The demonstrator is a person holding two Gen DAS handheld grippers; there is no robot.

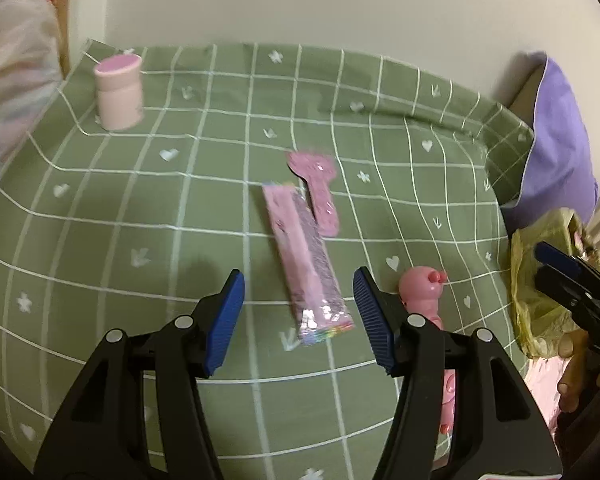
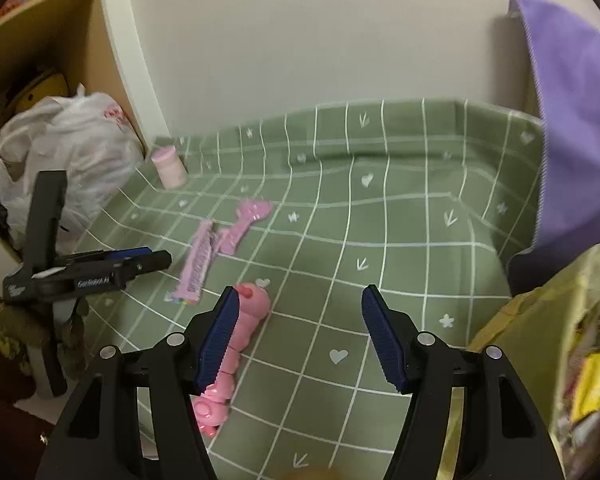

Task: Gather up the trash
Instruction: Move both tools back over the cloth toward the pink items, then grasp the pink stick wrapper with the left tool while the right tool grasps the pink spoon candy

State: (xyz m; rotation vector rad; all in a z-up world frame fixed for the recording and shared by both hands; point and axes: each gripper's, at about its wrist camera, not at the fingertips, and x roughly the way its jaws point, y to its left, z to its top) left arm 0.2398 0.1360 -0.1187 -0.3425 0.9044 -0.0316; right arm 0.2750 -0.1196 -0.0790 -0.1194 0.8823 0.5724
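Left gripper (image 1: 299,322) angled steeply down over green grid-patterned cloth on counter (image 1: 140,208), fingers (image 1: 226,320) spread, nothing gripped; near end of long pink foil wrapper (image 1: 306,258) lies on cloth between them, untouched. Flat pink key-shaped wrapper (image 1: 318,190) just beyond it. Right gripper (image 2: 300,336) also angled down, fingers (image 2: 382,340) released, empty. Pink plastic caterpillar toy (image 2: 236,344) beside its left finger. Yellow-green plastic trash bag (image 2: 540,340) at right edge. Pink lidded jar (image 1: 118,90) far left.

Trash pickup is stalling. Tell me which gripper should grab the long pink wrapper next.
Left. The left gripper is open, with the long pink wrapper lying directly ahead between its fingers. The right gripper frames bare cloth, beside the pink toy.
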